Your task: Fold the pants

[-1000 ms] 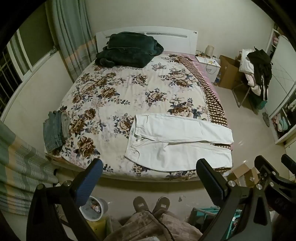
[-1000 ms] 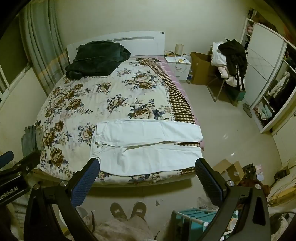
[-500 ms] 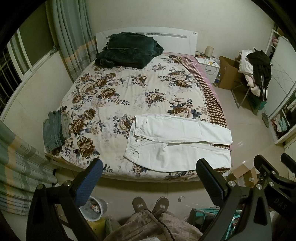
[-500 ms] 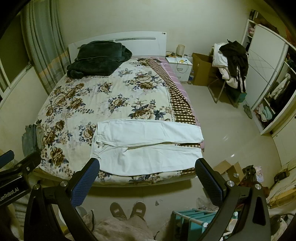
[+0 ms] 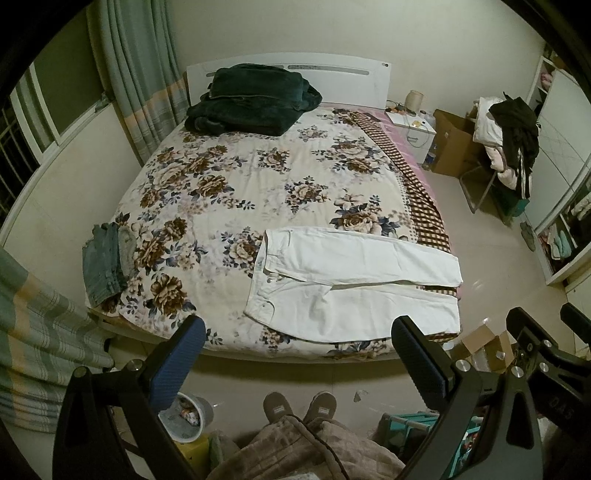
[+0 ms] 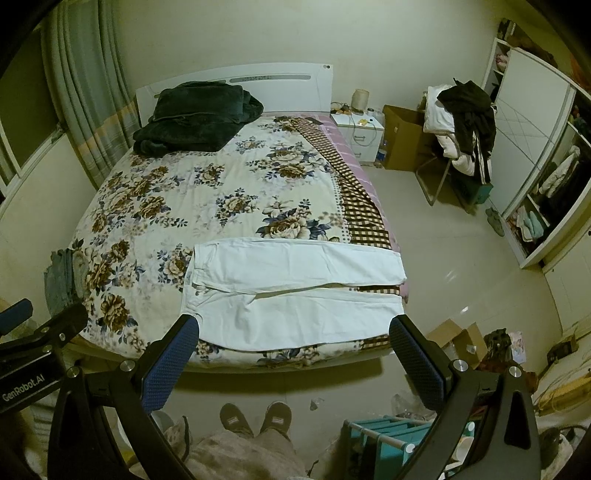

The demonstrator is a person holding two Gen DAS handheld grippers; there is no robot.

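White pants (image 5: 354, 284) flat on bed (image 5: 221, 192)

Cream walls (image 5: 295, 33), pale tiled floor (image 6: 461, 258), curtains (image 5: 129, 92) beside a floral bed (image 5: 240, 184).

White pants (image 6: 295, 295) lie flat across the floral bed's (image 6: 166, 206) near end; the right tool (image 6: 291, 354) gapes empty above.

On the bed (image 5: 221, 192) lie one pair of white pants (image 5: 354, 284), one dark blanket (image 5: 251, 99) (by the headboard) and one folded denim piece (image 5: 105, 264).
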